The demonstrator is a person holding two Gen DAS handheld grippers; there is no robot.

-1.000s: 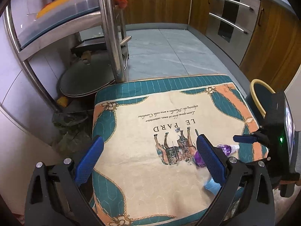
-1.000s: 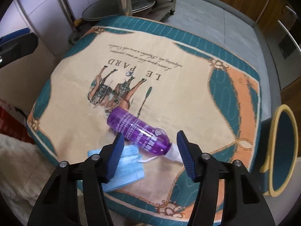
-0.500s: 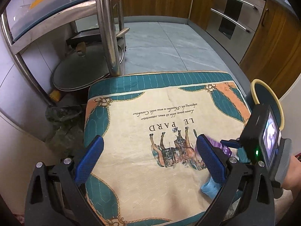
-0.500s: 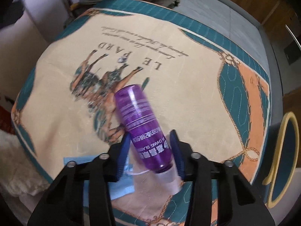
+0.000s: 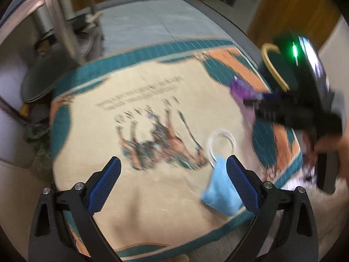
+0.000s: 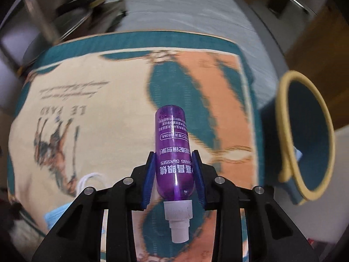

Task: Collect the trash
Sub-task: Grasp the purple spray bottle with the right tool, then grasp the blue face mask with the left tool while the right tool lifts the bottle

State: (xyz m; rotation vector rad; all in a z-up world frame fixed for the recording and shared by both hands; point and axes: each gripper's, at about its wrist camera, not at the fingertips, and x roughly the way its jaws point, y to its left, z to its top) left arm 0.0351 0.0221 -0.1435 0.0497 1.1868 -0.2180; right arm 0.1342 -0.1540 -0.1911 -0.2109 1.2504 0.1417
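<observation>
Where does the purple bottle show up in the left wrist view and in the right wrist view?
Left wrist view: the purple bottle is at upper right, blurred, held in the right gripper.
Right wrist view: it is at centre, between the closing blue pads, white cap toward the camera.
Shared landmark: the blue face mask lies at lower right in the left view and at lower left in the right view.

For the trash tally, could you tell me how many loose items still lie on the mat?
1: the blue face mask near the mat's front edge; others may be hidden.
</observation>
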